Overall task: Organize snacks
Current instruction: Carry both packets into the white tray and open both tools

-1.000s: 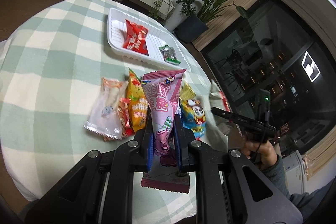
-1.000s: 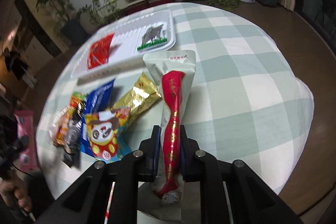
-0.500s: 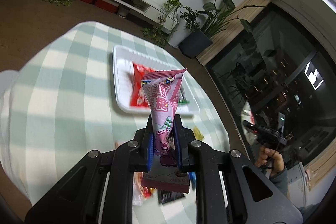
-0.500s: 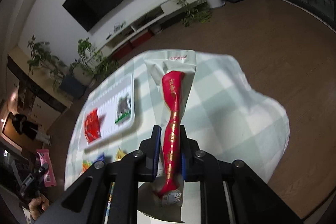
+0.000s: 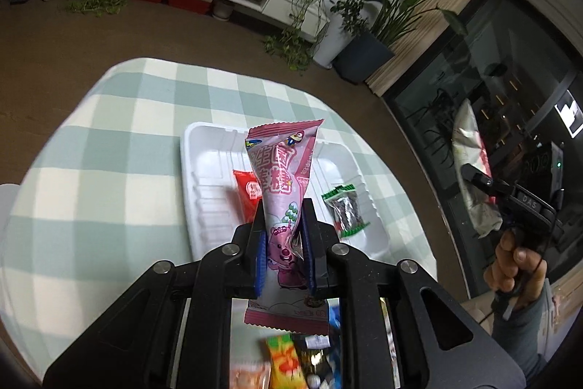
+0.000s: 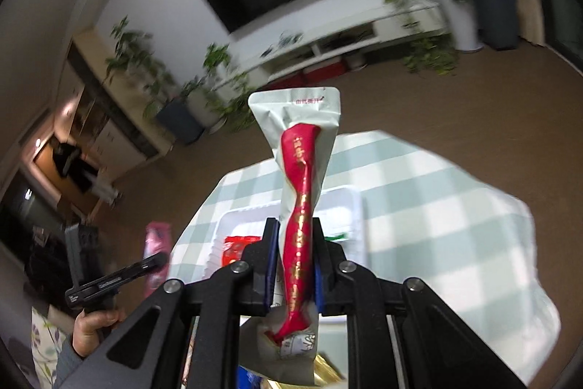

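We see the left tool [image 5: 283, 243] clamped on a glossy pink wrapper [image 5: 282, 177], held above the ribbed white tray [image 5: 204, 170]. Only this view resolves the red packet [image 5: 249, 194] and dark green-edged packet [image 5: 346, 212] inside. Right tool [image 6: 294, 265] is clamped on a crinkled white-and-red pouch [image 6: 300, 177], above the checked tabletop [image 6: 437, 206].

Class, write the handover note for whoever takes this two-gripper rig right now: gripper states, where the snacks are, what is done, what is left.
Left gripper: shut on the pink packet, held in the air above the white tray.
Right gripper: shut on the white-and-red packet, also lifted above the table.
Done: a red packet and a dark green-edged packet lie in the tray.
Left: place both held packets in the tray, then fetch the loose snacks on the near cloth.
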The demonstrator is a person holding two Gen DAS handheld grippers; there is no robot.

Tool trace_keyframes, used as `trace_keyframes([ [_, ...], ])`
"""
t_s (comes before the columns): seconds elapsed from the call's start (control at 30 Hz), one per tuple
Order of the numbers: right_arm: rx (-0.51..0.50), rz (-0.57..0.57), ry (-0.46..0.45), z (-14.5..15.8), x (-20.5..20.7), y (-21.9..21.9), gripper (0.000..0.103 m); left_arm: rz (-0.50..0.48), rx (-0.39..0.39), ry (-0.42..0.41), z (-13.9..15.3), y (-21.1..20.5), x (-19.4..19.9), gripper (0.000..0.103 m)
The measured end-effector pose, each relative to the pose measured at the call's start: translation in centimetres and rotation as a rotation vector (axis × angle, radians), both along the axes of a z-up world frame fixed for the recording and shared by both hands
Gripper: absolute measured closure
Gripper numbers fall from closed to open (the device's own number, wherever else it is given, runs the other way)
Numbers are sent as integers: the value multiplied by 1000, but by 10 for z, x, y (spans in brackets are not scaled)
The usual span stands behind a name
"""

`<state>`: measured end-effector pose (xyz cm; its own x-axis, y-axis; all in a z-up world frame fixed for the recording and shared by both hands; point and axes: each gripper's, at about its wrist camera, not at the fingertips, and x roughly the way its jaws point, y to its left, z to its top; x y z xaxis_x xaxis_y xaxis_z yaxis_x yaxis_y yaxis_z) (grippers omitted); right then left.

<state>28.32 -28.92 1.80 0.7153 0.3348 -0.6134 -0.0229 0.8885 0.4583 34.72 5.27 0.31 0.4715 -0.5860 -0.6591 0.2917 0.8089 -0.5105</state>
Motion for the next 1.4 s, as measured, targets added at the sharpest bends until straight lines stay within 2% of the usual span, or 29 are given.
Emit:
trace_keyframes([
  [0.23,1,68,140,-60,58,45,86,-8,47,56,-45,-29,32,89],
  [0.47,-65,84,221,-104,81,64,86,13,95,64,-74,-39,49,89],
  [0.63,-87,92,258,-125,86,68,86,23,94,75,-87,-38,55,88],
  [1.0,-138,85,285,-145,94,73,86,33,125,74,-97,-39,56,87],
  [1.2,-164,94,279,-144,94,78,81,26,150,85,-102,-41,59,84],
  [1.3,-190,90,272,-139,92,81,73,25,161,83,-101,-42,58,77],
  [1.4,-209,90,250,-132,90,83,65,24,167,68,-97,-41,55,60],
])
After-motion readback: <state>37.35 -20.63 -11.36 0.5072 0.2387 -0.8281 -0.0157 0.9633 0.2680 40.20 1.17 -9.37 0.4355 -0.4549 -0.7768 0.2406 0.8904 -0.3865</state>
